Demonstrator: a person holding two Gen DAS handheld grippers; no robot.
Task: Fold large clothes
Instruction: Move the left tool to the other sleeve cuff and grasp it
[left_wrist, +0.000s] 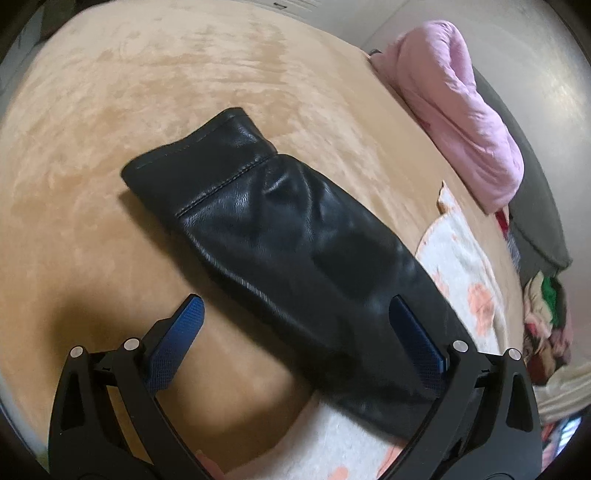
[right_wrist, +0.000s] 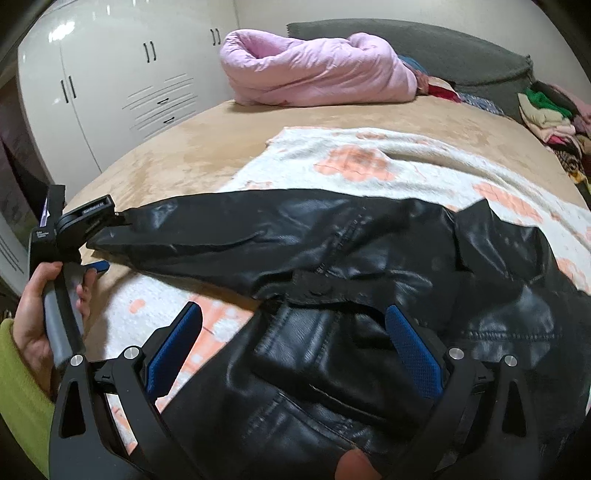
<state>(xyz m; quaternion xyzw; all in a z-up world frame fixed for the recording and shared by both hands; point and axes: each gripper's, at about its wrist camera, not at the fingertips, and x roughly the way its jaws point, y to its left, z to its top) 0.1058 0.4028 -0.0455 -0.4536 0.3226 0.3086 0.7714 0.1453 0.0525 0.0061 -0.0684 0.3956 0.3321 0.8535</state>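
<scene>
Tan bedspread (left_wrist: 129, 110) bare beyond jacket sleeve (left_wrist: 258, 206)

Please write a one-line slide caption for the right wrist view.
Open right tongs hover over a black leather jacket on a bed; left tongs at its sleeve end.

the jacket (right_wrist: 369, 251) looks like black leather, glossy and creased, with stitched seams. the bedspread (left_wrist: 110, 129) is tan plush, matt and velvety. the blanket (right_wrist: 369, 158) is fuzzy white cloth with peach patches. the wardrobe (right_wrist: 110, 74) is glossy white. the pads (right_wrist: 413, 354) are blue, finely textured.
</scene>
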